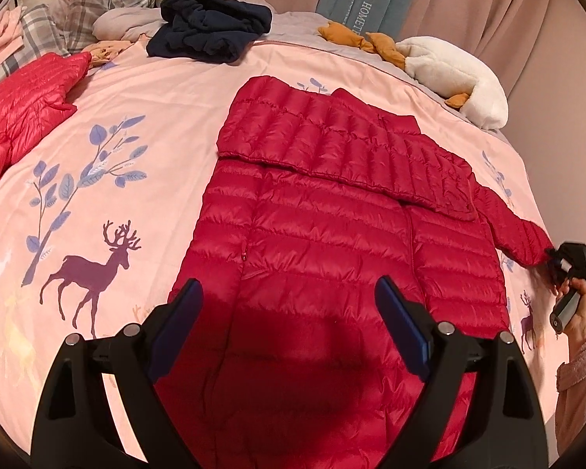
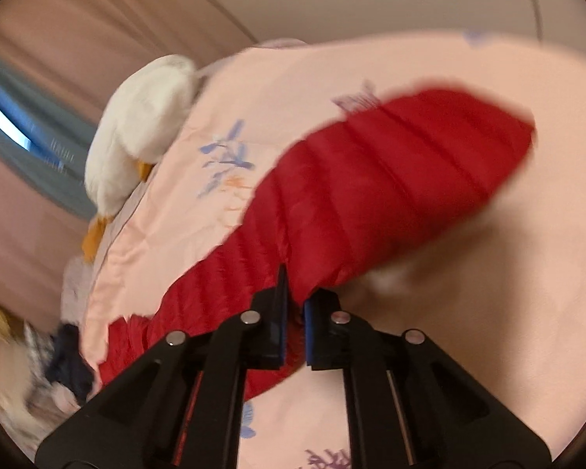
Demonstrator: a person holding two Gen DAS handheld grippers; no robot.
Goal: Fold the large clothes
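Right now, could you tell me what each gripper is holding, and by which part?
The right gripper is shut on the red jacket, holding it by the sleeve cuff. The left gripper is open, holding nothing.

The right wrist view was smeared with motion blur: the red jacket sleeve (image 2: 371, 195) and white plush toy (image 2: 136, 125) had soft edges. In the left wrist view, the second red jacket (image 1: 19, 105) was cut off by the left edge, and the person's sleeve (image 1: 578, 383) by the right.
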